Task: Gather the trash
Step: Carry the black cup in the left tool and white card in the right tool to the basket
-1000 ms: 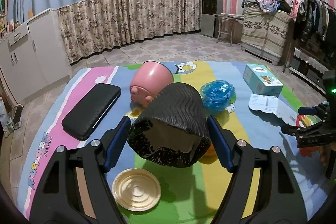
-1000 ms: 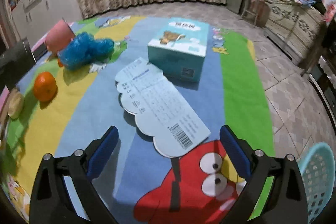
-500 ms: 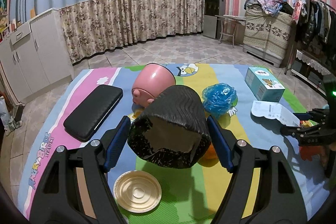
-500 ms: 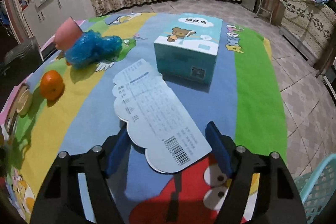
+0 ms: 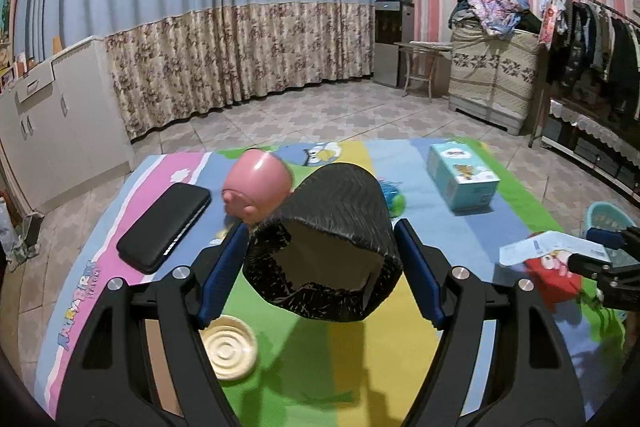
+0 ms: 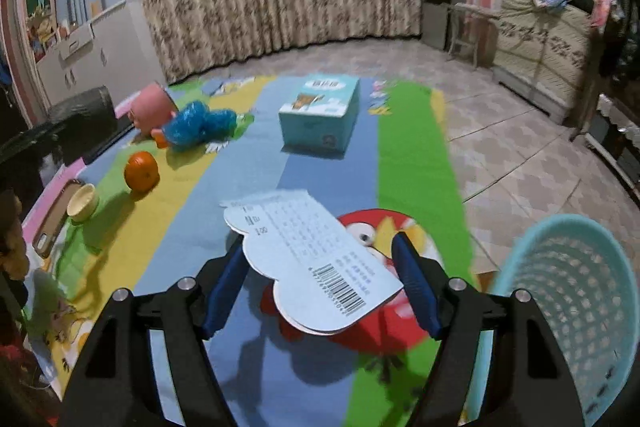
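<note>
Slanting barcode-end rightward, paper card (image 6: 308, 259) spans right claw (image 6: 320, 287).

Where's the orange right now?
In the right wrist view the orange sits on the play mat at left, between the cream bowl and the crumpled blue plastic bag.
</note>
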The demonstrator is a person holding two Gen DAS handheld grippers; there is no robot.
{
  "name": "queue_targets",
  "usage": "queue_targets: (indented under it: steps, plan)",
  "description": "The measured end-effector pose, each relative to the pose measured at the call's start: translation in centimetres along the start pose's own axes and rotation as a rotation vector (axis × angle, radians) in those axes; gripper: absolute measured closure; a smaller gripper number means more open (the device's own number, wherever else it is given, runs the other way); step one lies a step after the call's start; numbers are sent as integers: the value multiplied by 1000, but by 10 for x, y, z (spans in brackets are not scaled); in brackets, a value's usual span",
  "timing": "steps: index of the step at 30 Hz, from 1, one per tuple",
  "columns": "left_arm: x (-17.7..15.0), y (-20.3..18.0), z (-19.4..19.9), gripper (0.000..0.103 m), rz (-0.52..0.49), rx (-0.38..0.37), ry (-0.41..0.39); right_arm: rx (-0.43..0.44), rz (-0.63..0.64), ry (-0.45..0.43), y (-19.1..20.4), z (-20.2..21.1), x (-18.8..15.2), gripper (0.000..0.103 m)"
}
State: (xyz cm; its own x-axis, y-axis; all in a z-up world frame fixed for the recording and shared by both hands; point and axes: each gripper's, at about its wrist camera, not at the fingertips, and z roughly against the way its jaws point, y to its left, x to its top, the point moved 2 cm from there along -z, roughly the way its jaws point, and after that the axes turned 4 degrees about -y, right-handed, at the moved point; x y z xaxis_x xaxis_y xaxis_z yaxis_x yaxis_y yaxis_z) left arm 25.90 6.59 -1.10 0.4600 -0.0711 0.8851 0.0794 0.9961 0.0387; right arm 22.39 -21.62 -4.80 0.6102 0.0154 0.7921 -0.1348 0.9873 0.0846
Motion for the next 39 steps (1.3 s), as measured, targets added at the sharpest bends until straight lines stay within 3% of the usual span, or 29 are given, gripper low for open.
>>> queue_targets:
  steps: [7, 16, 25, 39]
  plan:
    - [-9, -40, 16, 30, 6, -59, 4, -97, -36, -82, -24, 61, -7, 32]
    - [-15, -101, 33, 30, -41, -135, 2, -230, -158, -132, -96, 115, -33, 32]
    - [-2, -156, 41, 30, -73, -192, -27, -319, -245, -148, -151, 128, -51, 32]
    - [2, -254, 44, 30, -125, -320, -41, -382, -342, -168, -192, 142, -67, 32]
